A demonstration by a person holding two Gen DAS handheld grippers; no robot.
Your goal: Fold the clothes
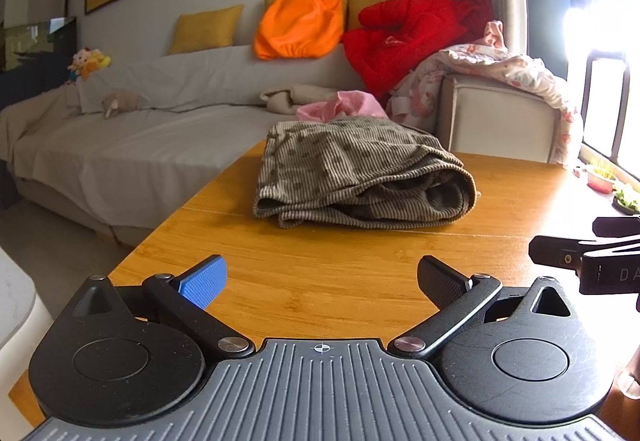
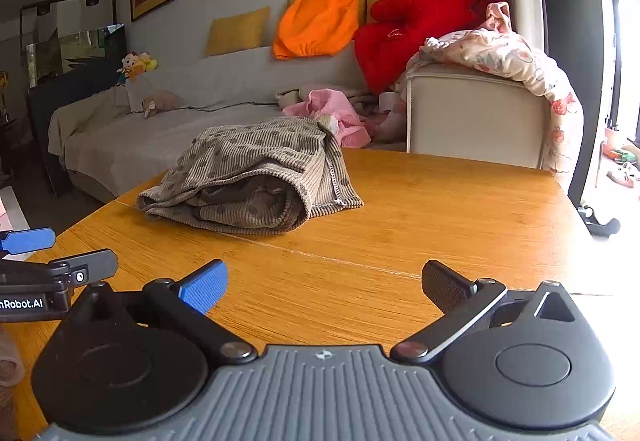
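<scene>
We had one folded brown ribbed corduroy garment (image 1: 360, 177) lying on the orange wooden table (image 1: 320, 261), well ahead of both grippers. Our left gripper (image 1: 322, 283) and right gripper (image 2: 324, 285) were spread wide, holding nothing.

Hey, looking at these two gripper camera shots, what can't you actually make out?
- Brown ribbed garment on the wooden table: what kind of garment it is; its own folds hide the inner layers in both views.
- Window area, left wrist view: washed out by glare.
- Right gripper and left gripper: the hands holding them are cut off by the bottom edge.
</scene>
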